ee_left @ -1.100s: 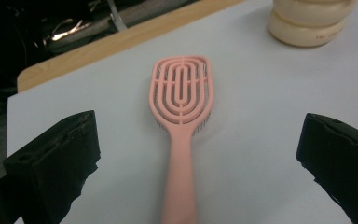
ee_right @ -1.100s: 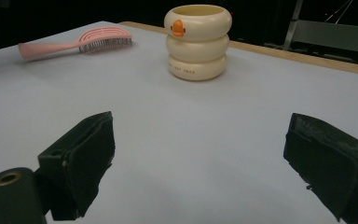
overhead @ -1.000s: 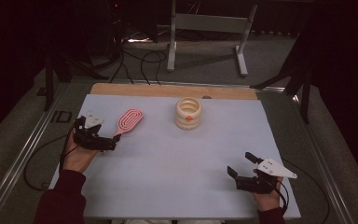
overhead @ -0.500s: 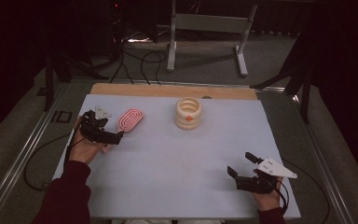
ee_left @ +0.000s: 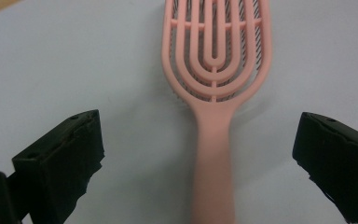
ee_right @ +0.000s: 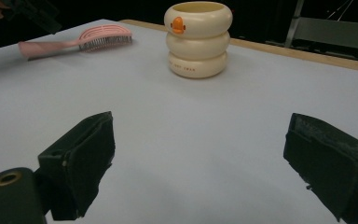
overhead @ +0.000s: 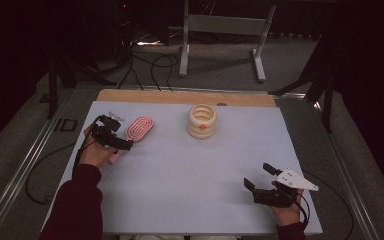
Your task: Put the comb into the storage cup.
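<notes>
A pink hairbrush (overhead: 139, 130) lies at the table's left, bristles down, its handle pointing toward the person. My left gripper (overhead: 116, 140) hovers over that handle. In the left gripper view the brush (ee_left: 214, 70) runs up the middle and my left gripper (ee_left: 200, 137) is open, one jaw on each side of the handle without touching it. A cream ringed cup (overhead: 202, 121) with an orange duck bill stands upright at the centre back. My right gripper (overhead: 258, 176) rests open near the front right, holding nothing. It faces the cup (ee_right: 198, 39) and the brush (ee_right: 81, 41).
A pale sheet (overhead: 180, 170) covers the table, with a wooden strip (overhead: 180, 96) along the far edge. Beyond it stand a metal frame (overhead: 220, 30) and floor cables (overhead: 145, 65). Metal rails (overhead: 25, 165) run along the table's sides.
My left hand has moved forward and to the right, bringing its open gripper over the brush handle. The right gripper, the brush and the cup have stayed put.
</notes>
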